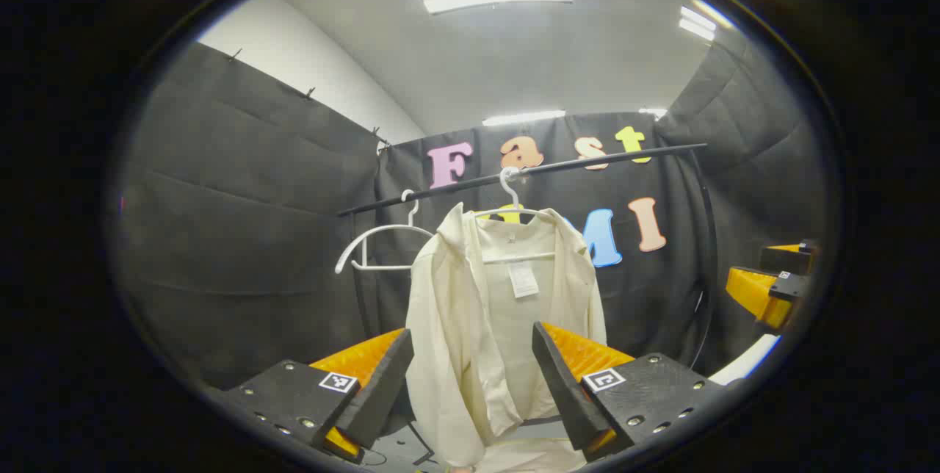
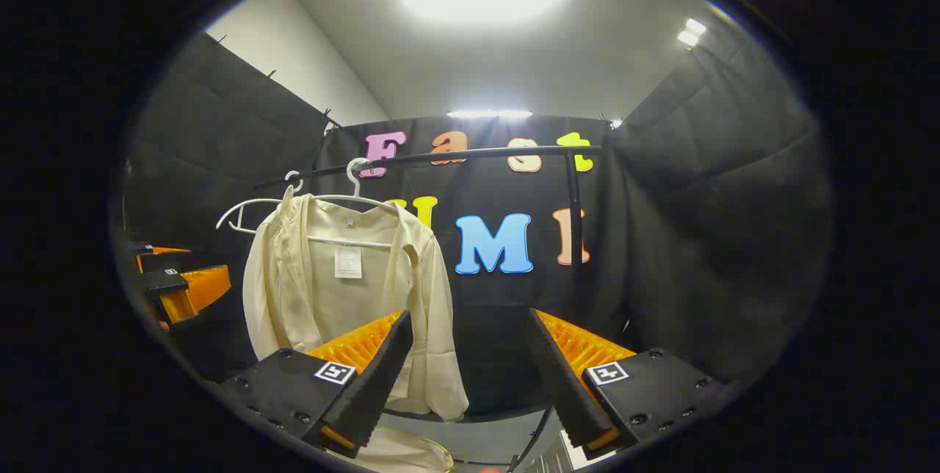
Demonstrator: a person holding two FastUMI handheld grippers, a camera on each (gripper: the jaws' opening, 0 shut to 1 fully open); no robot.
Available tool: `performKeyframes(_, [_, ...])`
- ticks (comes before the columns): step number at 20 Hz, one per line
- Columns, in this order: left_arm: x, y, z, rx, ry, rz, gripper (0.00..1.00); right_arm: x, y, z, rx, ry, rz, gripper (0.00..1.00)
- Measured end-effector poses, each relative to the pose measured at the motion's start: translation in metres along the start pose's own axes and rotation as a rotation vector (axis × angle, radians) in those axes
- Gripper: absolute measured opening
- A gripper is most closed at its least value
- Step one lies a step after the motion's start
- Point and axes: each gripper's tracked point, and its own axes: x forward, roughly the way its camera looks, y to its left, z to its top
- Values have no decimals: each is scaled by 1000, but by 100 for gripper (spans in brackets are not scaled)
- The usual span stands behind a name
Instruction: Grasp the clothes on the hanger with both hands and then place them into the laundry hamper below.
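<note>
L tool has its fingers wide apart, nothing between them touching; the shirt hangs straight ahead of it, framed in the gap, so it's lined up for a grab at the lower front/sleeve area. R tool is likewise spread, empty; from it the shirt sits ahead and off to its left, nearer its left finger, prob. because this hand is meant to take the far side of the garment.

Shirt is open-fronted on a white hanger, hook over the black rail; a second, bare hanger is beside it, further along the rail. It drapes free w/ sleeves down, so a two-sided pinch should lift it off the hanger w/o snagging, I'd judge.

Below both tools a pale rim w/ cream cloth shows, likely the hamper, directly under the shirt so a drop lands in it. Grasp not yet made.
</note>
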Motion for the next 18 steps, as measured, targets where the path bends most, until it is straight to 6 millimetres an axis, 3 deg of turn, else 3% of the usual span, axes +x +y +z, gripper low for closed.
performKeyframes(10, [7, 3, -2, -7, 2, -19, 95, 6, 16, 1, 5, -1, 17, 98])
performKeyframes(18, [27, 14, 6, -25, -23, -41, 95, 22, 51, 5, 46, -10, 51, 98])
